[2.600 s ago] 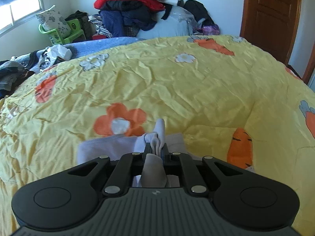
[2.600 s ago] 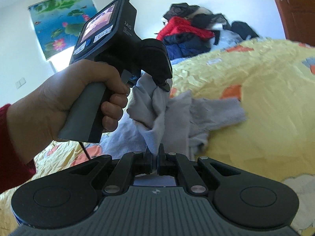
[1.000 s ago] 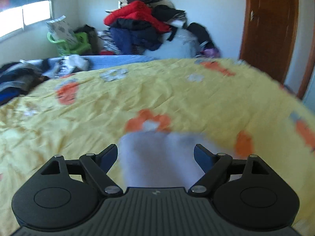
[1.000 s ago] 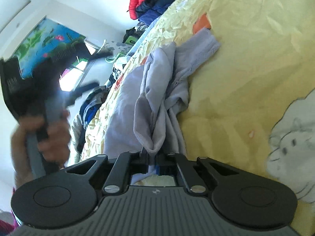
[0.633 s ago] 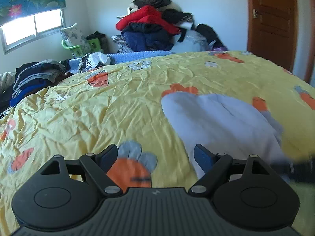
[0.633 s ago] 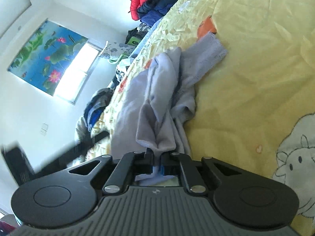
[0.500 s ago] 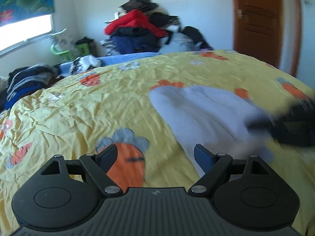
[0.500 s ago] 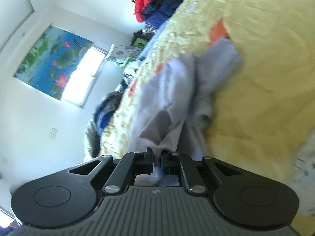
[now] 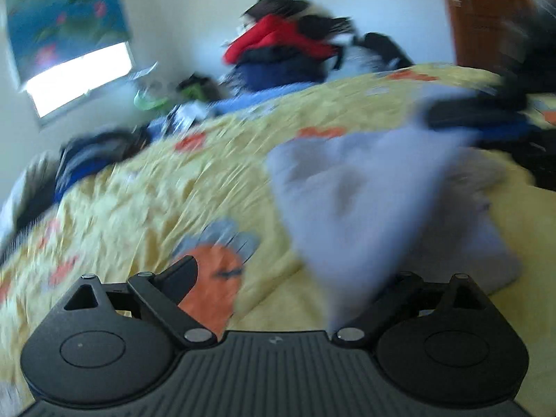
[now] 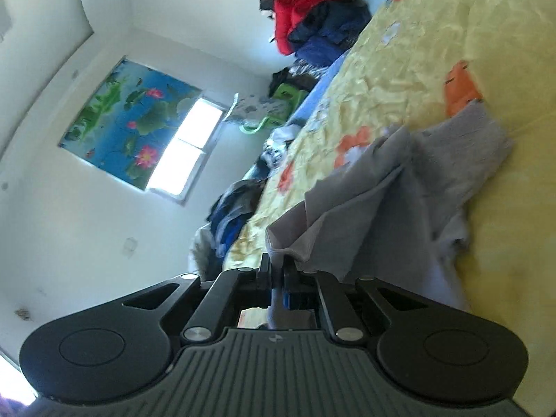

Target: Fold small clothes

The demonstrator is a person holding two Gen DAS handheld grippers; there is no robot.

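Observation:
A small grey-lilac garment (image 9: pixel 365 191) lies crumpled on the yellow flowered bedspread (image 9: pixel 173 187); the left wrist view is blurred. My left gripper (image 9: pixel 292 274) hovers low at the garment's near edge, its jaws opening wide. A hanging fold of the cloth covers the right finger, and no pad presses on it. My right gripper (image 10: pixel 276 271) is shut on the garment's edge and holds it lifted, while the rest of the garment (image 10: pixel 399 187) drapes down to the bedspread (image 10: pixel 434 34). It also shows as a dark blur, the right gripper (image 9: pixel 486 111), above the cloth.
A heap of red and dark clothes (image 9: pixel 285 45) is piled against the far wall beside a brown door (image 9: pixel 483 14). More dark clothes (image 9: pixel 97 153) lie along the bed's left edge under the window (image 9: pixel 80 80). A green chair (image 10: pixel 285 93) stands by the wall.
My left gripper let go of the garment, swung off to the side and came back low to its near edge, jaws wider. My right gripper rose and tilted, lifting the cloth's edge.

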